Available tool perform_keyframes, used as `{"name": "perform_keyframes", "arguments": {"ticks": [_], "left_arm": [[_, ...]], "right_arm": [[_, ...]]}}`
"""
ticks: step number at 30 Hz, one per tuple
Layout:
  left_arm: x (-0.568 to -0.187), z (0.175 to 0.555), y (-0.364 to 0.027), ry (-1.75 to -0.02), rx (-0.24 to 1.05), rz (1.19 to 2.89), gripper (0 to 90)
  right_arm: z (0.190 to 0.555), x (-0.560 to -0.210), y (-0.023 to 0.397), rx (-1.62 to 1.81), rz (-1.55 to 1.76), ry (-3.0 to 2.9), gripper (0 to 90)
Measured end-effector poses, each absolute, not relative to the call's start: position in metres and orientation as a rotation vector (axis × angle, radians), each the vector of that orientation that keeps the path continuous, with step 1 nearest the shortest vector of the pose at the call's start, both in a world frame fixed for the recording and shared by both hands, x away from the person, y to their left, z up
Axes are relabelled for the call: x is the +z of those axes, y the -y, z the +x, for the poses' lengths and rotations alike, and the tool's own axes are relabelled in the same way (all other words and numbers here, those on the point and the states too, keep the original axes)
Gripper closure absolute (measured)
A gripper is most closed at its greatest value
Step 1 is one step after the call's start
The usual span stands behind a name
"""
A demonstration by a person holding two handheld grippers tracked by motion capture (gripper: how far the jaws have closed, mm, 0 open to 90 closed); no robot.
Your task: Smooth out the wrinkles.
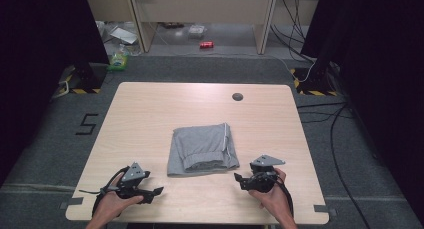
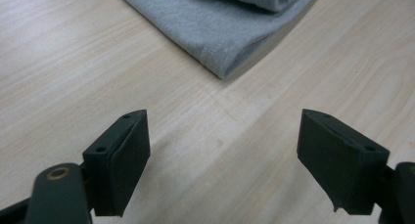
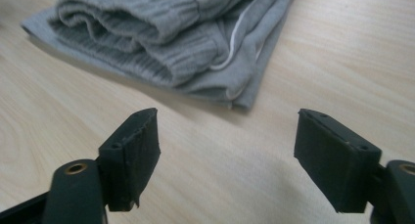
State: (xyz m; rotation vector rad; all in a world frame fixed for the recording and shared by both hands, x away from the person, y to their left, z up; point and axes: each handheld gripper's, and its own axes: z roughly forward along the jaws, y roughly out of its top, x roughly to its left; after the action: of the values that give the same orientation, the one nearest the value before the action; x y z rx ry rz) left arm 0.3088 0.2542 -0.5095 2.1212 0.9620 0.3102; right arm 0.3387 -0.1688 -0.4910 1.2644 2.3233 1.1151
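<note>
Folded grey knit sweatpants (image 1: 202, 149): soft, light, floppy; pinch near corners. Left gripper (image 1: 156, 191), right gripper (image 1: 238, 178) both spread, empty.

A single digit "5" (image 1: 86, 124) is marked in black on the grey floor (image 1: 40, 154), to the left of the surface (image 1: 150, 104). The red can (image 1: 206, 45) lying on the floor farther back carries print too small to read.
</note>
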Motion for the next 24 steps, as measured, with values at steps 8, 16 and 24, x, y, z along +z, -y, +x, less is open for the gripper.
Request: {"name": "perform_keyframes", "arguments": {"ticks": [8,16,24], "left_arm": [[-0.510,0.305,-0.250,-0.946,0.305,2.130,19.0],[-0.516,0.298,-0.250,-0.946,0.319,2.171,18.6],[-0.520,0.291,-0.252,-0.947,0.374,2.160,15.0]], "right_arm": [[0.327,-0.497,0.171,1.045,1.248,-2.344,22.3],[0.318,-0.506,0.170,0.987,1.245,-2.385,21.7],[0.315,-0.509,0.166,0.923,1.182,-2.404,18.4]]}}
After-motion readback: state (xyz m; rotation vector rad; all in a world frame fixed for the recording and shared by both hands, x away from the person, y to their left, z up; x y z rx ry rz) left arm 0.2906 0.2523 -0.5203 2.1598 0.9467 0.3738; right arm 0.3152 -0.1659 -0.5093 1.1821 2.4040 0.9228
